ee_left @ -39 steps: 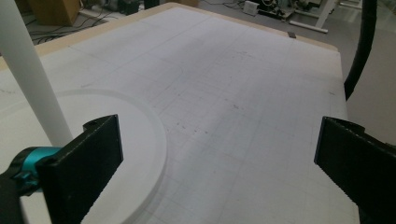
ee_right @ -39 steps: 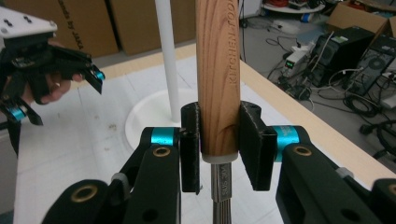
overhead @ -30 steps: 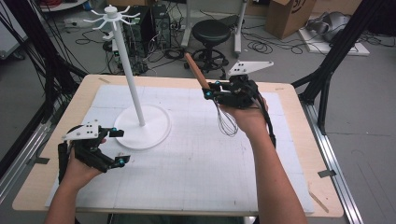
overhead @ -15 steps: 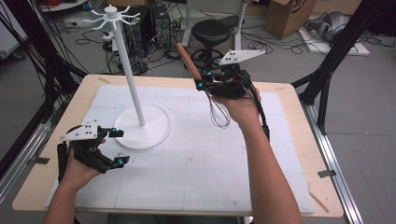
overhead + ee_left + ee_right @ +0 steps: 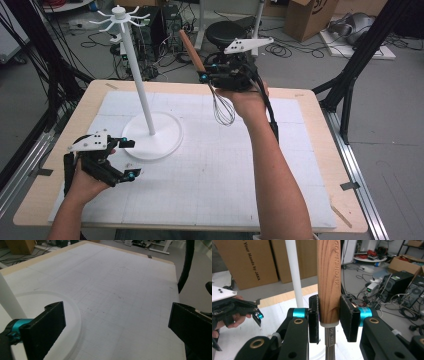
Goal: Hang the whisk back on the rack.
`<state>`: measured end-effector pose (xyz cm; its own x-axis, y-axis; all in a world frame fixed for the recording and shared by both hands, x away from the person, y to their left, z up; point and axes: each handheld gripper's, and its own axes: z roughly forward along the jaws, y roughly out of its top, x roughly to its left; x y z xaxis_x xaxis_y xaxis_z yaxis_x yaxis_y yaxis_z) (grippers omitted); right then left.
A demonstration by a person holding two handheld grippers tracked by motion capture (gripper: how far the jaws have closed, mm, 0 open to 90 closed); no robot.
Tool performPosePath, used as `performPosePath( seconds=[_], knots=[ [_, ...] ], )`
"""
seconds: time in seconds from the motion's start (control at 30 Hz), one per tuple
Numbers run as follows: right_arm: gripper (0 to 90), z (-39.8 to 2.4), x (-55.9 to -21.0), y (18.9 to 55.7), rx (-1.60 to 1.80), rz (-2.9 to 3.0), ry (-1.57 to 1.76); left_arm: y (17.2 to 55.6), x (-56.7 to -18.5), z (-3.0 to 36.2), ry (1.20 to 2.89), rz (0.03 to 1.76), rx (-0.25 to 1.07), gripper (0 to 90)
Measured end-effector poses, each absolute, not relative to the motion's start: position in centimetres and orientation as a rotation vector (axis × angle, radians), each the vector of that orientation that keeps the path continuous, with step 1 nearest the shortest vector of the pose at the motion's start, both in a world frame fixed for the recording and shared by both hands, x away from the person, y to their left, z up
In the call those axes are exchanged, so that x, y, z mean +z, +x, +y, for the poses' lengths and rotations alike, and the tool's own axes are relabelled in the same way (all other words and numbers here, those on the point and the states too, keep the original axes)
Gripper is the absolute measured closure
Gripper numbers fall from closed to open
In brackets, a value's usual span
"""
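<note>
A whisk [image 5: 223, 107] with a wooden handle [image 5: 328, 280] hangs in the air over the far middle of the table, wire end down. My right gripper [image 5: 206, 76] is shut on it; in the right gripper view both pads clamp the handle just above the metal collar. A white stand [image 5: 142, 95] with a round base and a ring of hooks [image 5: 119, 16] on top rises to the left of the whisk. My left gripper [image 5: 128, 158] rests on the mat at the near left, beside the stand's base [image 5: 57, 322], open, with nothing between its fingers.
A white gridded mat [image 5: 210, 165] covers the wooden table [image 5: 310, 100]. Black frame posts [image 5: 350, 75] stand off the right side. A stool, boxes and cables crowd the floor beyond the far edge.
My right gripper has carried the whisk up and to the left, toward the stand's pole. The left gripper has stayed in place.
</note>
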<state>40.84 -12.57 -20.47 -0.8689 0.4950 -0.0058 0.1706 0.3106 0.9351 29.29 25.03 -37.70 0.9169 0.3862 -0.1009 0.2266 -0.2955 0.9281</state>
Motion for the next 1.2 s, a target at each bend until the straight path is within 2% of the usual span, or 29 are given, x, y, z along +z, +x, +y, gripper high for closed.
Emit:
performPosePath(
  seconds=[0.73,1.2],
  knots=[
    [71.6,-11.2,-17.8,42.4,1.603,2.340,0.510,29.1,-37.6,24.6,1.904,0.447,0.171,1.7],
    [71.6,-8.6,-15.8,43.6,1.553,2.369,0.453,29.1,-37.5,24.8,1.896,0.451,0.177,1.7]
  ],
)
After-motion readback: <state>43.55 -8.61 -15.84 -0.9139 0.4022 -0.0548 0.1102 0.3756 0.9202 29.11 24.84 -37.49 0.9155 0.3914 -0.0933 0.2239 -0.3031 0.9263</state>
